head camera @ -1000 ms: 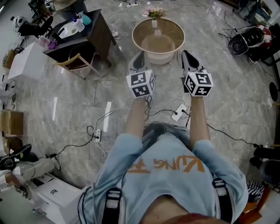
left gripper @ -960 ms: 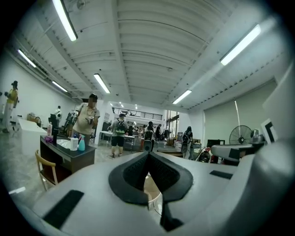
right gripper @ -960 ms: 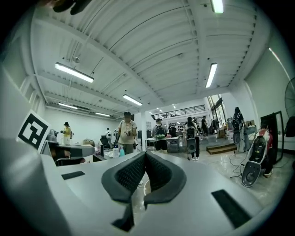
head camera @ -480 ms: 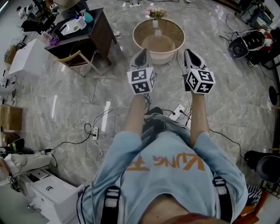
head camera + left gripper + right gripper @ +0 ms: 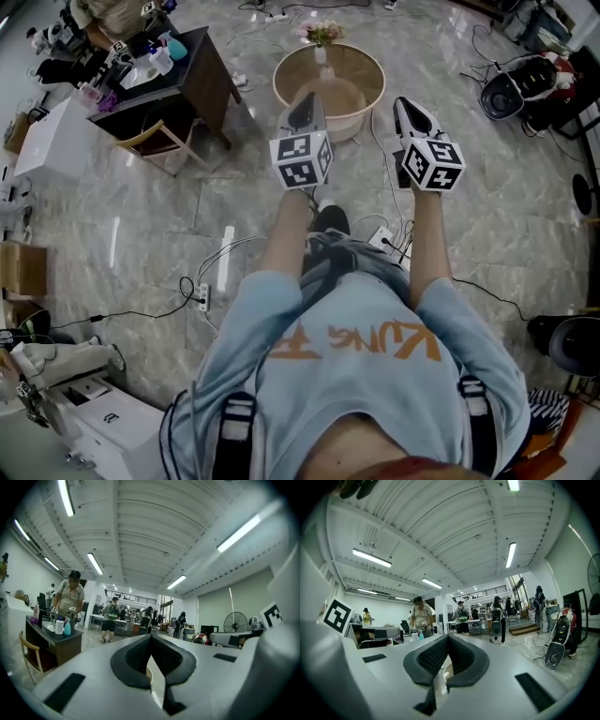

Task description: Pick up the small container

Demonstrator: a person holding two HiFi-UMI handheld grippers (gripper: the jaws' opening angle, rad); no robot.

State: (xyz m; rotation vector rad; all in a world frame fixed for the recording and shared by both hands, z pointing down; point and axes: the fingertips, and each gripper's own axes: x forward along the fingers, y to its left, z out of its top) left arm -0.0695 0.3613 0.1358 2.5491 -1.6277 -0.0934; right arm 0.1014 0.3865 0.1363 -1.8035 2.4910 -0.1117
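Beige round surface [image 5: 354, 64] lies ahead, so left tool [image 5: 305, 101] and right tool [image 5: 403, 103], both closed and empty, should open before reaching in.

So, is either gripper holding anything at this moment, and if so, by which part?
Nothing is held. The left gripper and the right gripper each have their jaws closed together, with nothing between them.

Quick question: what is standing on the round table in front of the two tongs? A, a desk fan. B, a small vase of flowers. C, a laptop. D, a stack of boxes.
B: the head view shows a small vase of flowers at the far edge of the round table, and nothing else on it.
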